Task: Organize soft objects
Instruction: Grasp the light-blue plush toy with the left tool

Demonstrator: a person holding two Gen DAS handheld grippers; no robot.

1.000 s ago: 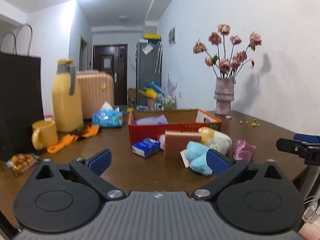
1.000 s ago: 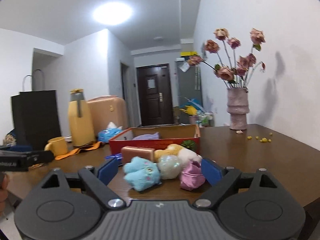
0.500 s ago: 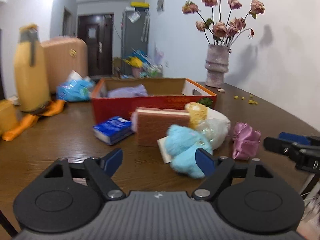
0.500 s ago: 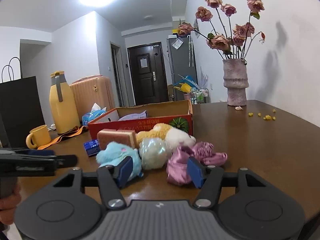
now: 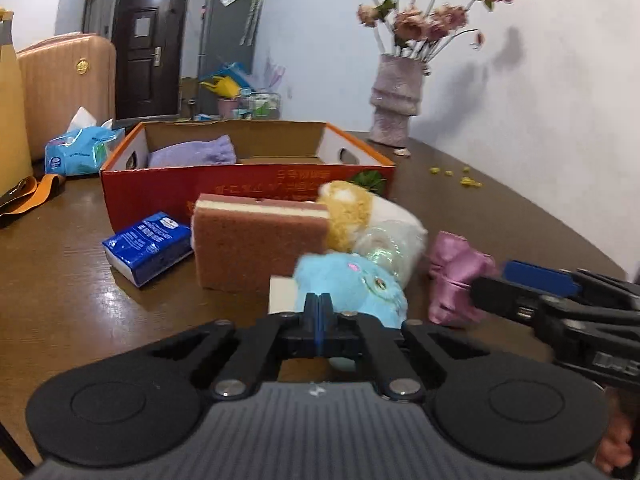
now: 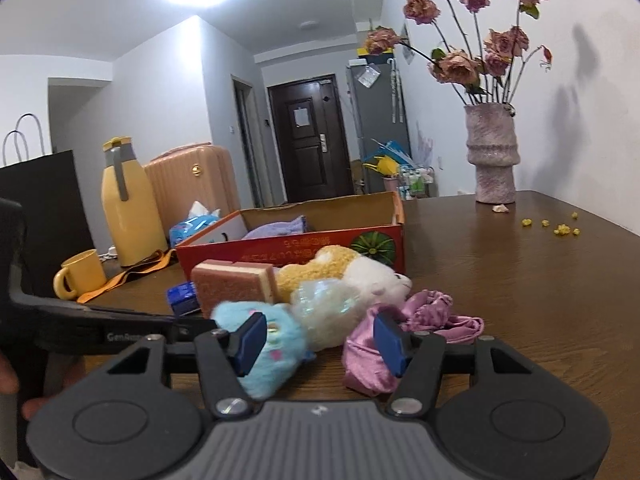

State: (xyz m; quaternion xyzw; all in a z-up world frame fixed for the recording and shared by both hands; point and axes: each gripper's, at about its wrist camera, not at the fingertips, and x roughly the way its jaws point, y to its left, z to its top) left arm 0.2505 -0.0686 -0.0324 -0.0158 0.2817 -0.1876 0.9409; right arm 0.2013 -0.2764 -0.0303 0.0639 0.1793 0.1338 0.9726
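While the left gripper (image 5: 318, 306) is pinched fully closed, seemingly empty, just before the blue plush (image 5: 352, 286), the right gripper (image 6: 320, 338) stands part open near the pink cloth (image 6: 404, 336). Both lie on the table (image 6: 540, 280) before the red box (image 5: 248, 184). This looks like the reach; next, the right jaws should straddle the cloth and squeeze.

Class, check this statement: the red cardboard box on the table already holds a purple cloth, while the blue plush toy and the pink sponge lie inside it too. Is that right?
Not quite. The red cardboard box does hold the purple cloth, but the blue plush toy and the pink sponge lie outside it, on the table in front of it. The left wrist view shows this.
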